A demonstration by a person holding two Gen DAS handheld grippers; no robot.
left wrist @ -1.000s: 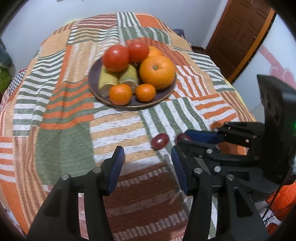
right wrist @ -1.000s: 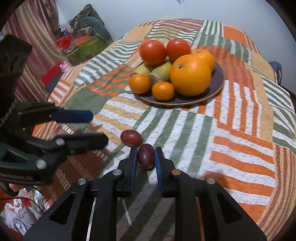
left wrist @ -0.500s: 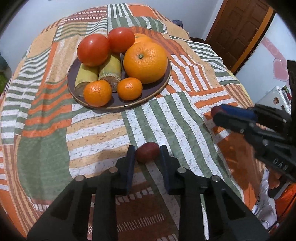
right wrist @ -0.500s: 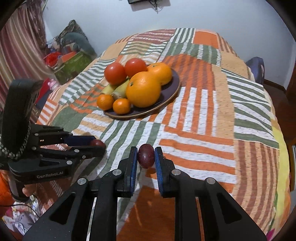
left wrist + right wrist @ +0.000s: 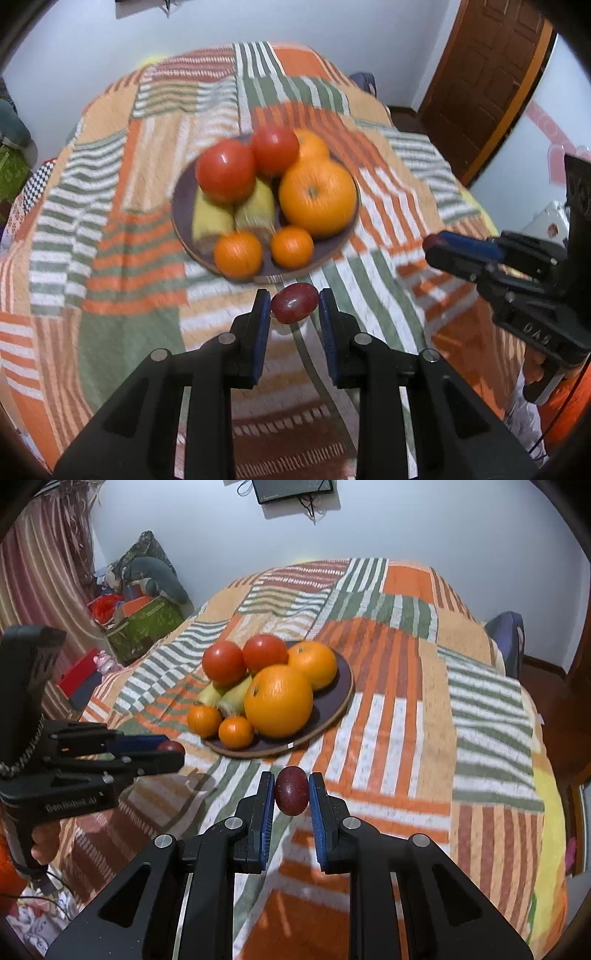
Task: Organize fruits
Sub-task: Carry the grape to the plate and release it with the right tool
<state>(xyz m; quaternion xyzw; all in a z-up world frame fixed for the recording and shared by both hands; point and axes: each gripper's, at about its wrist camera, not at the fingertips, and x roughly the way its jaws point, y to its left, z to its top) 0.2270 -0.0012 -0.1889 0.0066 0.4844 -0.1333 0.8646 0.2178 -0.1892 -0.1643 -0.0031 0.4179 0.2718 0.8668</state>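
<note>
My left gripper (image 5: 294, 314) is shut on a dark red plum (image 5: 294, 303) and holds it above the cloth, just in front of the brown plate (image 5: 183, 195). My right gripper (image 5: 291, 794) is shut on a second dark red plum (image 5: 291, 791), also lifted, in front of the plate (image 5: 341, 686). The plate holds two red tomatoes (image 5: 223, 662), two large oranges (image 5: 277, 700), two small tangerines (image 5: 236, 732) and yellow-green fruit pieces (image 5: 212, 218). The right gripper shows at the right of the left wrist view (image 5: 434, 245); the left gripper shows at the left of the right wrist view (image 5: 171, 751).
A striped patchwork cloth (image 5: 424, 709) covers the round table. A wooden door (image 5: 487, 74) stands at the back right. Boxes and bags (image 5: 142, 624) lie on the floor by a curtain at the left. A screen (image 5: 293, 489) hangs on the far wall.
Both grippers have risen off the cloth with their plums. The left gripper closed on its plum about half a second ago and now holds it nearer the plate's front rim.
</note>
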